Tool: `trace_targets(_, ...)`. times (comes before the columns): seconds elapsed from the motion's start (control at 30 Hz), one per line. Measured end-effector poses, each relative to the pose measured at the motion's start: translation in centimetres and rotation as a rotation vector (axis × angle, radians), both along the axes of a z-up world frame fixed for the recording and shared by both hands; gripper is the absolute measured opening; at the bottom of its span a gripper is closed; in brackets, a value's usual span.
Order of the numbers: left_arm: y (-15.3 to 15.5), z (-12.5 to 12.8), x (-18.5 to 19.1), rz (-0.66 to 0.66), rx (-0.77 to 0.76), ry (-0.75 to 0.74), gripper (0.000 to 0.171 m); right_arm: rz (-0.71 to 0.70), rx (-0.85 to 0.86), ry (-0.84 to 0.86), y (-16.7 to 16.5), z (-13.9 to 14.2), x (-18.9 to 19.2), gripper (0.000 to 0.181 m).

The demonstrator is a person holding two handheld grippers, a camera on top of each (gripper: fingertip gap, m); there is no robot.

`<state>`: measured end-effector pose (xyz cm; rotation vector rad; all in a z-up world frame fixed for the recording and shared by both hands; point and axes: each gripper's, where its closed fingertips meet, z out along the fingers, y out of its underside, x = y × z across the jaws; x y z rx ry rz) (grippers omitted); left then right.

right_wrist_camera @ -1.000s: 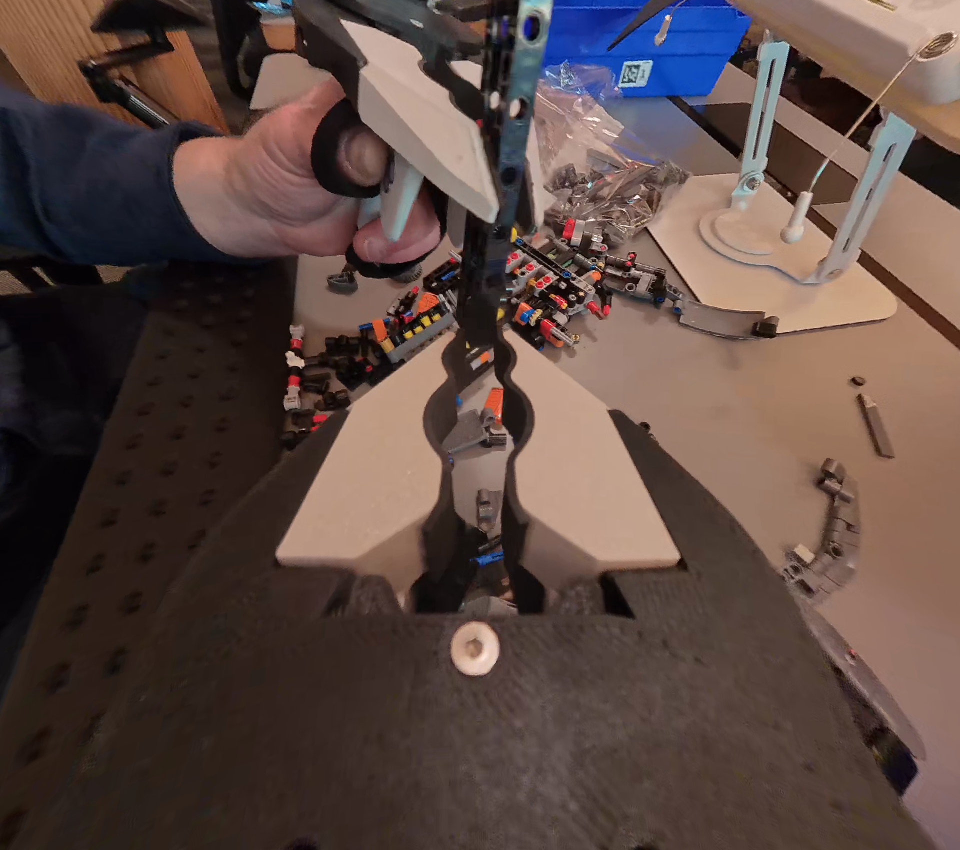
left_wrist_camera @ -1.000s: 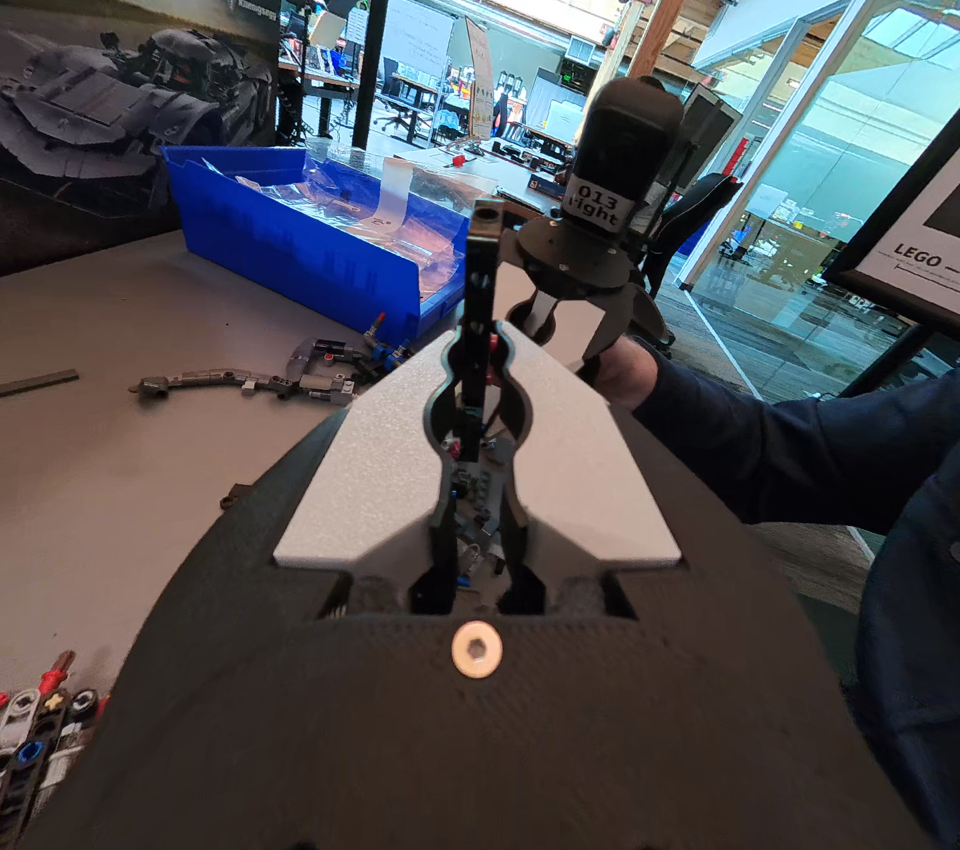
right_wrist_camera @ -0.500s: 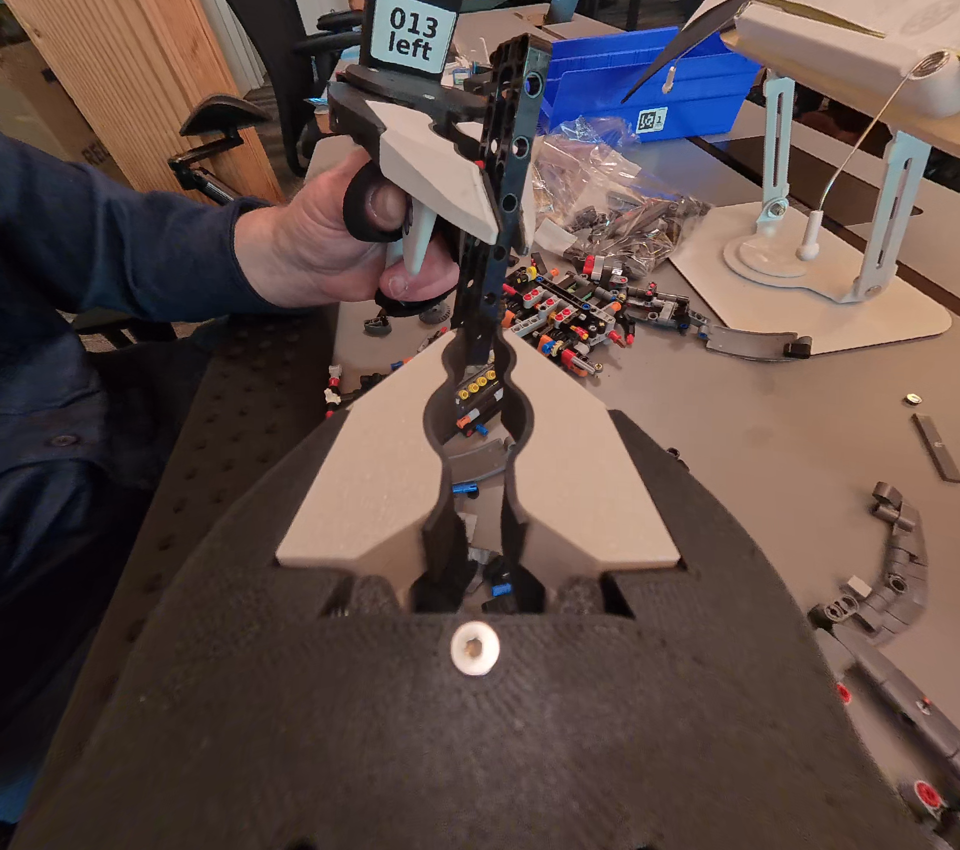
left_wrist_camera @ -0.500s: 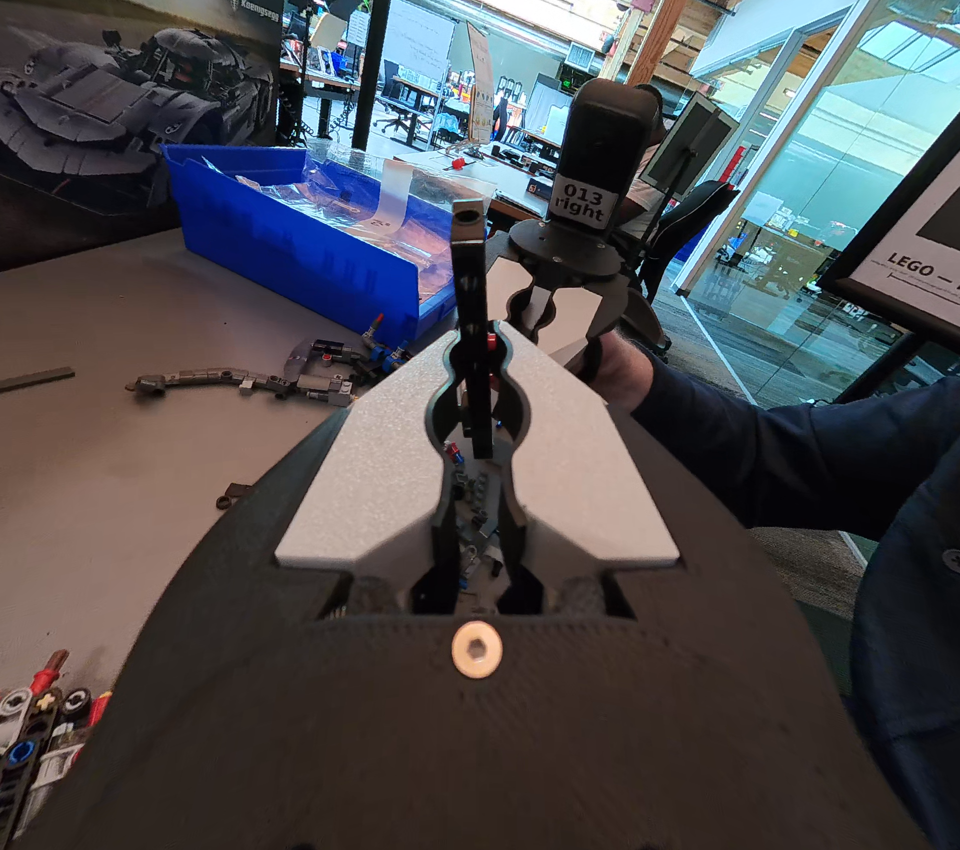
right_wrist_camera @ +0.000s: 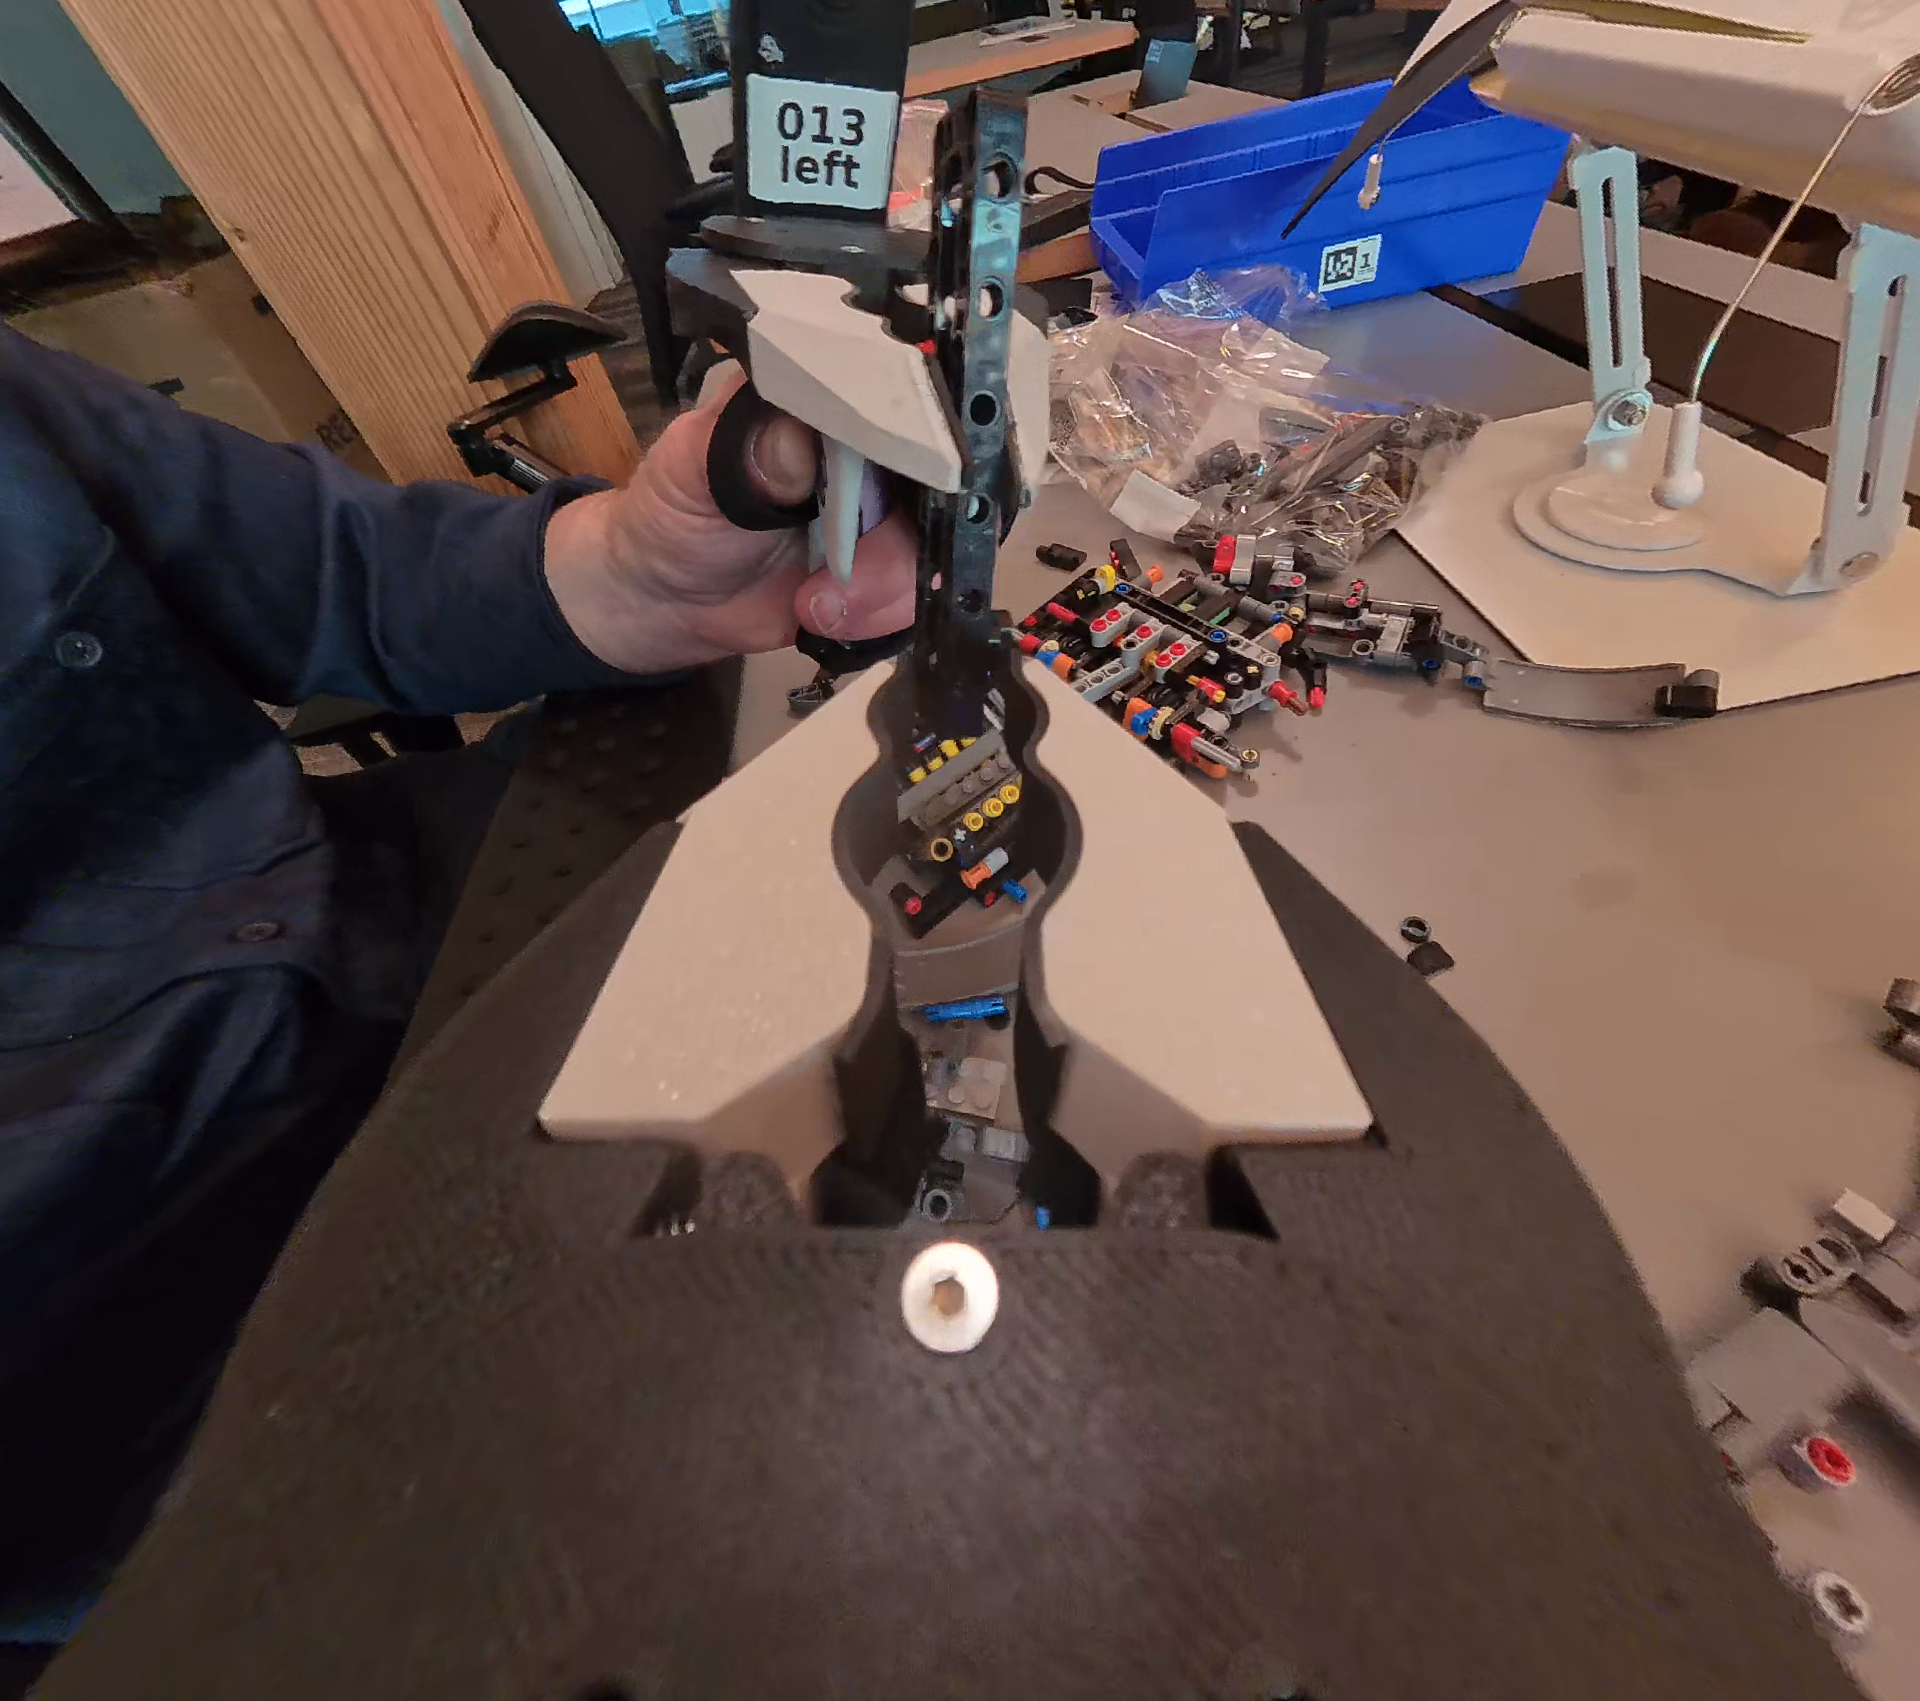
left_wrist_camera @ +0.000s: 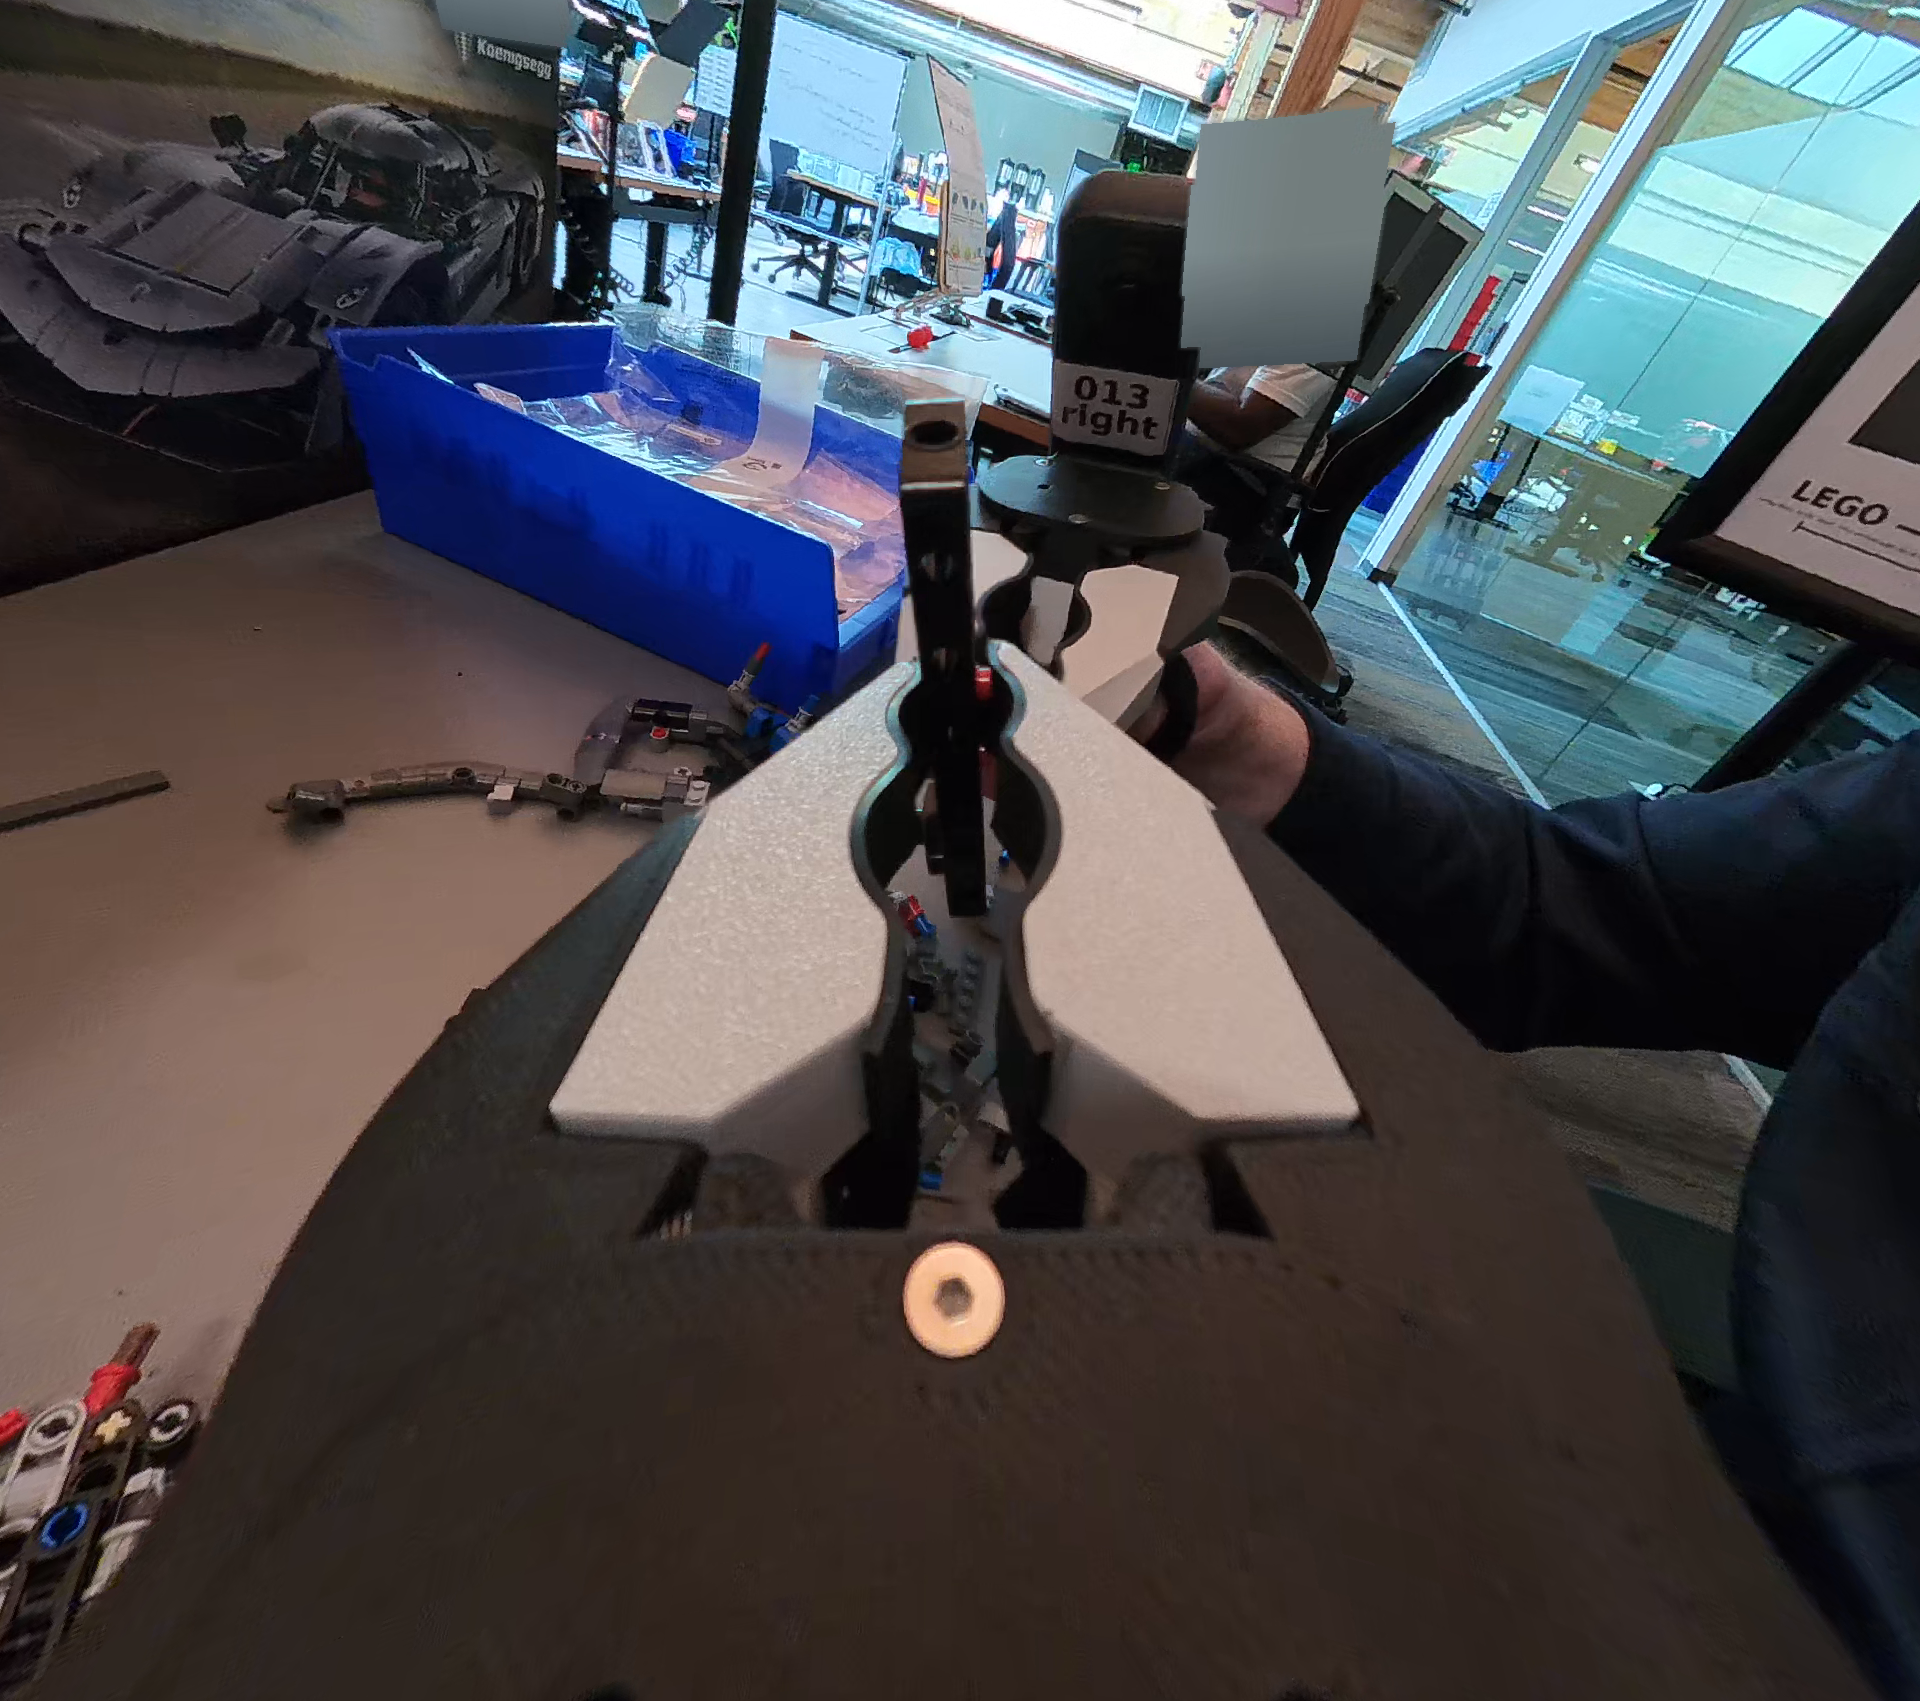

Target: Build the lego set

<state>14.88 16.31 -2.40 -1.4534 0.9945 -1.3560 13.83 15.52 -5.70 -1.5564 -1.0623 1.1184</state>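
Observation:
A long black Technic beam (left_wrist_camera: pixel 940 571) with round holes stands upright between both grippers, well above the grey table (left_wrist_camera: pixel 208 924). My left gripper (left_wrist_camera: pixel 951 675) is shut on it near its middle; the beam's lower end sits back between the fingers. In the right wrist view the same beam (right_wrist_camera: pixel 982 363) rises from my right gripper (right_wrist_camera: pixel 961 675), which is shut on its lower end, while the left gripper (right_wrist_camera: pixel 966 446) clamps it higher up. The right gripper (left_wrist_camera: pixel 1049 643) shows just behind the beam in the left wrist view, held by a hand.
A colourful part-built assembly (right_wrist_camera: pixel 1174 643) and a bag of parts (right_wrist_camera: pixel 1247 425) lie on the table. A blue bin (left_wrist_camera: pixel 582 508) holds plastic bags. A white booklet stand (right_wrist_camera: pixel 1621 404) is at the right. A grey linked strip (left_wrist_camera: pixel 488 789) and loose pins (left_wrist_camera: pixel 73 1485) lie nearby. Only a small space, under 4 cm, lies between the two pairs of fingers. About 15 cm separates my right fingertips from the colourful part-built assembly (right_wrist_camera: pixel 1174 643).
Both grippers have risen together with the beam and the right view has tilted up, so the table parts sit lower and farther away. Both grips on the beam are unchanged.

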Motion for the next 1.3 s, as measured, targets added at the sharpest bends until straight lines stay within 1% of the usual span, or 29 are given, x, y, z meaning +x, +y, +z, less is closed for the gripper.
trace_targets(0.13,-0.3,-0.1,0.3,-0.014,0.01,0.007,0.005,0.006,0.011,-0.009,-0.2,0.0,-0.1,0.014)
trace_targets(0.17,-0.4,-0.1,0.3,-0.018,0.011,0.005,0.005,0.006,0.024,-0.021,-0.3,-0.1,-0.2,0.01)
trace_targets(0.23,-0.5,0.0,0.3,-0.026,0.011,-0.003,0.005,-0.004,0.058,-0.041,-0.3,-0.1,-0.1,0.009)
trace_targets(0.57,-0.5,0.3,0.2,-0.027,0.02,-0.019,0.006,-0.033,0.063,-0.004,0.1,0.7,0.4,0.008)
trace_targets(0.7,-0.4,0.1,0.3,-0.036,-0.002,-0.02,0.007,-0.076,0.116,-0.06,0.4,0.3,0.5,0.008)
trace_targets(0.8,-0.4,-0.1,0.4,-0.06,-0.044,-0.028,0.01,-0.142,0.211,-0.148,0.9,-0.1,0.6,0.008)
trace_targets(0.9,-0.5,-0.2,0.5,-0.073,-0.055,-0.034,0.012,-0.174,0.279,-0.206,1.1,-0.4,0.5,0.008)
trace_targets(1.0,-0.5,-0.4,0.7,-0.077,-0.057,-0.024,0.012,-0.182,0.296,-0.229,1.2,-0.7,0.5,0.008)
trace_targets(1.3,-0.8,-0.6,0.8,-0.1,-0.072,-0.018,0.011,-0.144,0.309,-0.249,0.7,-1.1,0.1,0.009)
